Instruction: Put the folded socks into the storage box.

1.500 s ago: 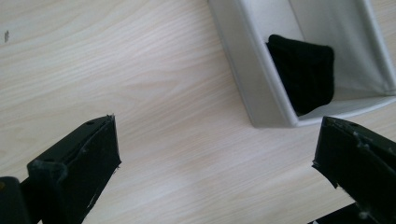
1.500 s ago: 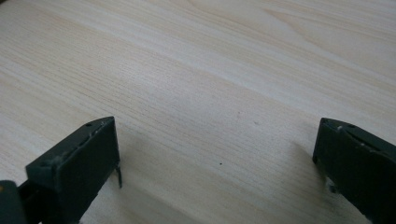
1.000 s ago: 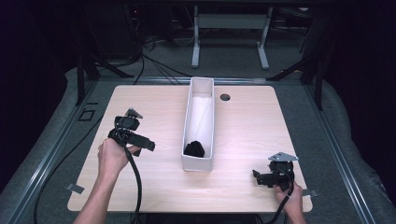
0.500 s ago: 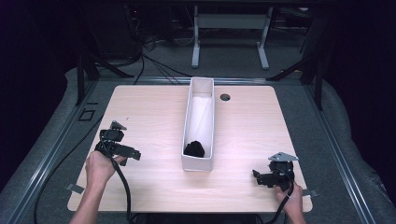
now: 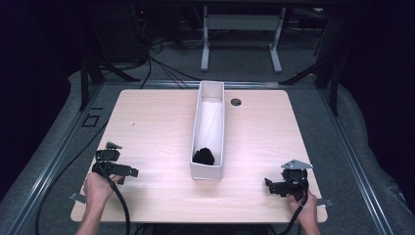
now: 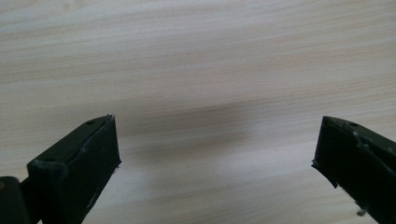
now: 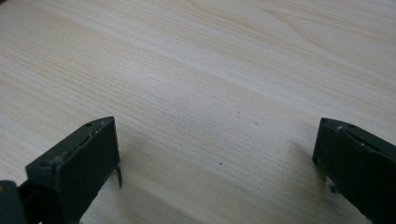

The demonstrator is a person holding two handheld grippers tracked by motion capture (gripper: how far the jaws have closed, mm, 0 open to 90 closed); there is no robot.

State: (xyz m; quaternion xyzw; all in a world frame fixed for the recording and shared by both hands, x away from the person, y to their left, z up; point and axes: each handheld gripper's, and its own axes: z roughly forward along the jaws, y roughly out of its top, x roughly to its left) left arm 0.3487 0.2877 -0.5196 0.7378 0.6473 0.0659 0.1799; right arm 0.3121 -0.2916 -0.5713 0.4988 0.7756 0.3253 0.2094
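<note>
Near the front left corner of the pale wooden table (image 5: 156,127), the left gripper (image 5: 128,172) sits low over bare wood, its jaws spread wide with nothing between them. The right gripper (image 5: 268,185) rests near the front right corner, likewise released and empty, pointing inward. Between them, well apart from both, a long white open box (image 5: 219,128) runs from the middle of the table towards its far edge. A small black crumpled object (image 5: 204,156) lies inside the box at its near end. A round grommet hole (image 5: 236,102) sits just beside the box near the far edge.
</note>
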